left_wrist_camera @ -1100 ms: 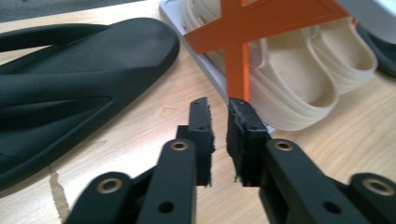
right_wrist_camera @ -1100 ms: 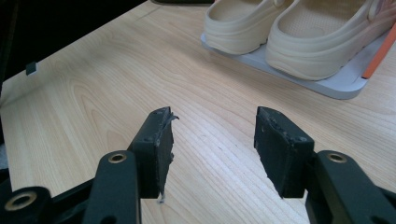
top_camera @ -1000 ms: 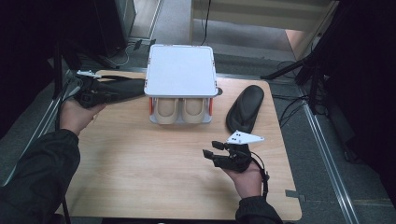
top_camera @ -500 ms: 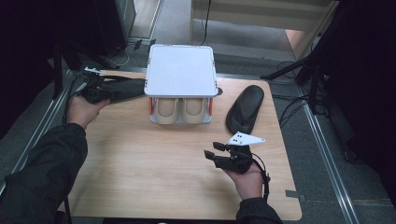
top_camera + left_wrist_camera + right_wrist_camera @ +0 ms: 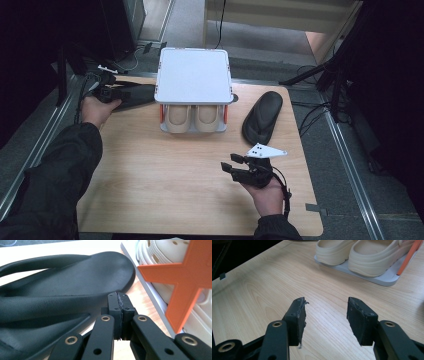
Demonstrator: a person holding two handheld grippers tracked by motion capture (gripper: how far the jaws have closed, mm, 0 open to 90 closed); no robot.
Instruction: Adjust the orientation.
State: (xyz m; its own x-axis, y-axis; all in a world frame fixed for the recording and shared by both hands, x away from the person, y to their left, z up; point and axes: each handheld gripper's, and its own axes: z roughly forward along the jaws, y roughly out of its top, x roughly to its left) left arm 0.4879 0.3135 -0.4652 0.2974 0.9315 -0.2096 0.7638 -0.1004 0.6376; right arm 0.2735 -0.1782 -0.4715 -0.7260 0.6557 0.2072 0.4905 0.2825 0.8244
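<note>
Wooden desk [image 5: 165,185] nearest the person, bare in front. At near right, the right claw [image 5: 231,164] rests in the person's hand over the desk, its jaws spread with nothing between them, pointing toward a small two-tier shoe rack [image 5: 194,75]. Farther back at the left edge, the left claw [image 5: 127,94] lies against a black flip-flop [image 5: 136,96]; in the left gripper view its jaws are pressed together just beside the sole, and I cannot tell whether they pinch any part of the sandal. The sandal lies flat on the desk, its toe close to the rack's left side. A second black flip-flop [image 5: 262,116] lies on the desk to the right of the rack, well apart from the first. The rack holds a pair of cream clogs [image 5: 192,117] side by side on its lower shelf, toes toward the person; its white top shelf holds nothing, and orange cross braces [image 5: 186,282] join the tiers. Likely risks: closed jaws that only push may skid the sandal off the desk's left edge, and its soft sole may flop or catch on an orange brace if lifted toward the rack.
</note>
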